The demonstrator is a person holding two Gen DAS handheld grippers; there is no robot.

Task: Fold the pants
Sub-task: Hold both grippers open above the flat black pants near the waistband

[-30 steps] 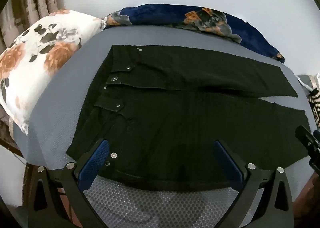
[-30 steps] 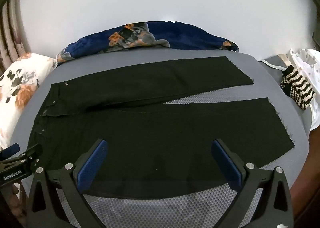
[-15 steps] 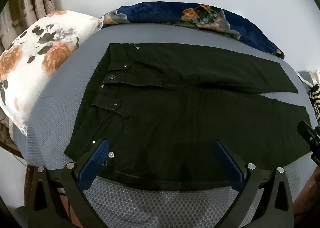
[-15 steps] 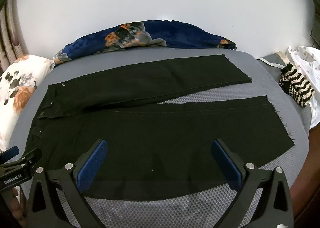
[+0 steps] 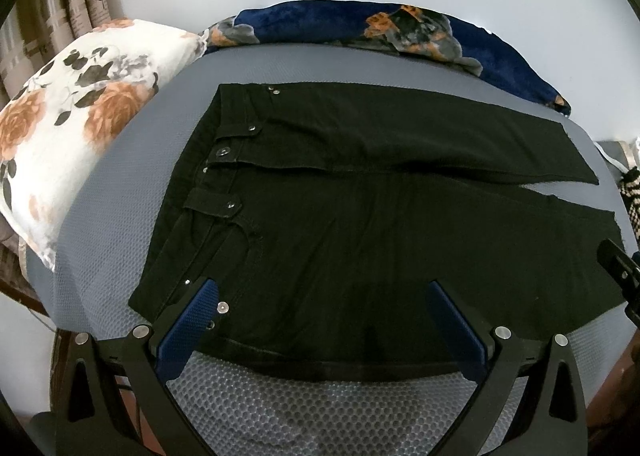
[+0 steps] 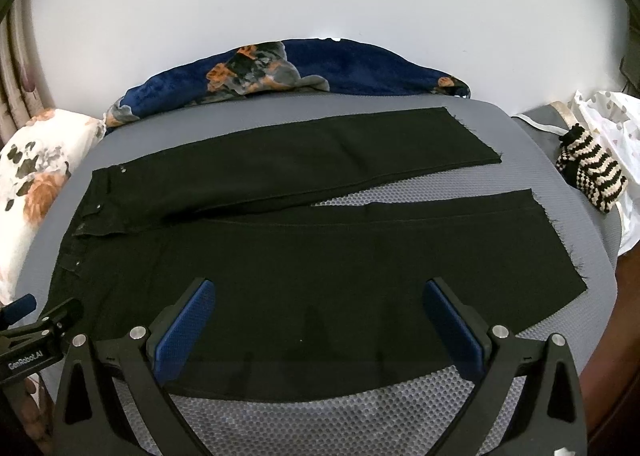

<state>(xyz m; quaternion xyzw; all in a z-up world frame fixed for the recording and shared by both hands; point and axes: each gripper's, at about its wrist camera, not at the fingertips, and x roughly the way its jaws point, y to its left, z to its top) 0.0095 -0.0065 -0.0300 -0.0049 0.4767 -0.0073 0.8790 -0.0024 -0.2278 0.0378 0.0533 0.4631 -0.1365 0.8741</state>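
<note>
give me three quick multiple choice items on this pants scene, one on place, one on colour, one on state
1. Where is the flowered pillow relative to the pants?
A beside the waistband
B beside the leg hems
C on top of them

2. What colour are the pants?
A black
B red
C white

3. How do the legs lie?
A stacked
B flat, spread apart at the hems
C rolled up

Answers: 1 A, the pillow lies by the buttoned waist end. 2 A, the cloth is black throughout. 3 B, grey bed shows between the hems.

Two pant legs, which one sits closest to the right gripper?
The near leg, spread just ahead of the open right gripper. The far leg lies beyond it, toward the blue blanket.
</note>
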